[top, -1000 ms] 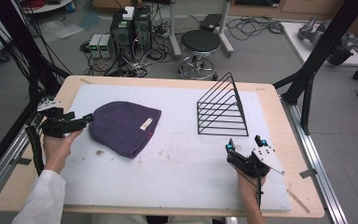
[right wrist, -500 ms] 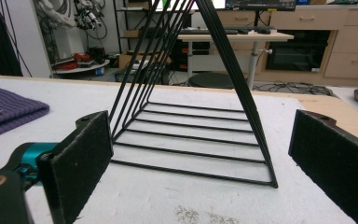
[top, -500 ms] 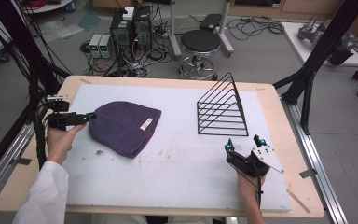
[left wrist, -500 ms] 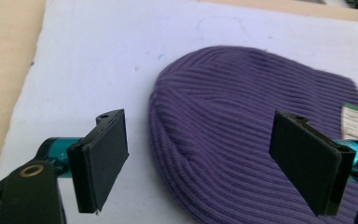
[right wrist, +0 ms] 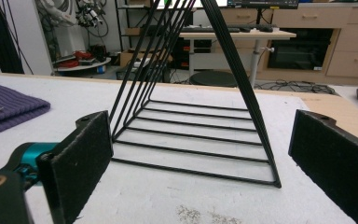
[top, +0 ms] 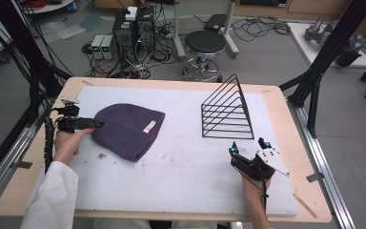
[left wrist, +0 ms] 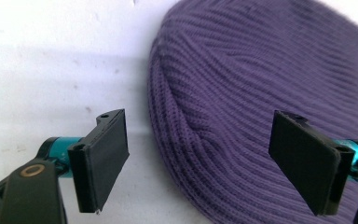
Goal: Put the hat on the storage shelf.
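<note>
A purple knitted beanie [top: 128, 131] with a small pale label lies flat on the left half of the white mat [top: 186, 167]. My left gripper [top: 96, 124] is at its left edge, open. In the left gripper view the beanie's rounded rim [left wrist: 205, 93] runs between the two spread jaws of the left gripper [left wrist: 203, 163], untouched by either. A black wire rack [top: 226, 114] with a sloped triangular side stands at the right back. My right gripper [top: 247, 146] is open just in front of it; in the right gripper view the rack [right wrist: 242, 88] stands beyond the right gripper [right wrist: 200, 172].
The mat covers a wooden table [top: 286, 109] whose bare border shows on all sides. Black frame posts [top: 319, 62] rise at the table's left and right. A stool [top: 204, 45] and computer boxes [top: 133, 28] with cables sit on the floor behind.
My left gripper has levelled and crept right, up to the beanie's left edge. The right gripper has barely moved. Beanie and rack lie where they were.
</note>
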Demonstrator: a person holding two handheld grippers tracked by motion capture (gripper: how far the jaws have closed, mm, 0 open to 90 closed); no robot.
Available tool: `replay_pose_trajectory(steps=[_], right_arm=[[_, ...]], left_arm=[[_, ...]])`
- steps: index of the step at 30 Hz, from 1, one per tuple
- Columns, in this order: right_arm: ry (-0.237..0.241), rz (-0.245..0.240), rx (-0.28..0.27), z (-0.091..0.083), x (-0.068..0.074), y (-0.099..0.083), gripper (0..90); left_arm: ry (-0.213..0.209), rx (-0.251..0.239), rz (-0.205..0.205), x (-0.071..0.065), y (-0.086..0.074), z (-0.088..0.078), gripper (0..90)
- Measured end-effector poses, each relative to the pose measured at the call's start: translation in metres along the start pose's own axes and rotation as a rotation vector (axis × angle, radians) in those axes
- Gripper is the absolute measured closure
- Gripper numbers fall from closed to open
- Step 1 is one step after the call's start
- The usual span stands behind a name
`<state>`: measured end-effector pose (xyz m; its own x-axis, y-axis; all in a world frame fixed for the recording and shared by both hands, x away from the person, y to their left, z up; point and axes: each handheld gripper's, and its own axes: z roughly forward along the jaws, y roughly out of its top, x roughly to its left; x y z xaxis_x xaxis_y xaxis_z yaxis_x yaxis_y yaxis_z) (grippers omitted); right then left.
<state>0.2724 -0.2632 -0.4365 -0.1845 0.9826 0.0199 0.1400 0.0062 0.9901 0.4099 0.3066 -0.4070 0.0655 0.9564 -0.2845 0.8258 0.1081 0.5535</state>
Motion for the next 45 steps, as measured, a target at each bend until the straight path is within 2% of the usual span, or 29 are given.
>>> replay_pose_trajectory(steps=[11,16,17,19,21,23,24,26,28,30,34,35,37,38,39,42,45], right_arm=[[0.007,-0.001,0.003,0.001,0.000,0.000,5.5],[0.010,-0.005,0.002,0.001,-0.001,0.000,5.5],[0.010,-0.005,0.001,0.001,-0.001,0.000,5.5],[0.011,-0.002,0.002,0.001,0.000,0.000,5.5],[0.011,-0.001,0.002,0.001,-0.001,0.000,5.5],[0.012,-0.001,0.003,0.001,-0.001,0.000,5.5],[0.012,0.002,0.005,0.001,0.000,0.000,5.5],[0.015,-0.004,0.003,0.001,-0.001,0.000,5.5],[0.016,-0.004,0.005,0.001,-0.001,0.000,5.5],[0.016,-0.005,0.005,0.001,-0.001,0.000,5.5],[0.013,-0.008,0.002,0.001,0.000,0.000,5.5],[0.009,-0.011,-0.001,0.001,0.000,0.000,5.5],[0.003,-0.016,-0.011,0.000,0.001,0.000,5.5],[0.001,-0.018,-0.011,0.000,0.001,0.000,5.5],[-0.003,-0.018,-0.012,0.000,0.001,0.000,5.5],[-0.006,-0.019,-0.015,0.000,0.001,0.001,5.5],[-0.008,-0.016,-0.013,0.000,0.000,0.001,5.5]], left_arm=[[0.004,0.012,0.005,-0.006,-0.001,0.012,20.0],[-0.027,0.015,-0.001,-0.013,-0.003,0.016,19.8],[-0.024,0.015,0.003,-0.016,-0.004,0.018,19.6],[0.021,0.014,0.004,-0.021,-0.005,0.022,19.4],[0.053,0.012,-0.002,-0.020,-0.005,0.023,19.4],[0.067,0.010,-0.008,-0.020,-0.005,0.023,19.4],[0.087,0.024,-0.017,-0.018,-0.005,0.025,19.4],[0.084,0.012,-0.035,-0.016,-0.006,0.025,19.7],[0.087,0.015,-0.029,-0.016,-0.006,0.025,20.8],[0.111,0.009,-0.015,-0.018,-0.008,0.025,24.0],[0.116,-0.010,-0.010,-0.018,-0.010,0.024,30.6],[0.097,-0.023,-0.011,-0.017,-0.012,0.022,34.3],[0.041,-0.026,-0.032,-0.014,-0.013,0.020,47.3],[0.023,-0.031,-0.046,-0.014,-0.013,0.020,54.1],[0.008,-0.027,-0.043,-0.013,-0.014,0.021,61.0],[-0.005,-0.041,-0.043,-0.015,-0.015,0.021,73.6],[-0.014,-0.053,-0.037,-0.015,-0.015,0.020,78.2]])
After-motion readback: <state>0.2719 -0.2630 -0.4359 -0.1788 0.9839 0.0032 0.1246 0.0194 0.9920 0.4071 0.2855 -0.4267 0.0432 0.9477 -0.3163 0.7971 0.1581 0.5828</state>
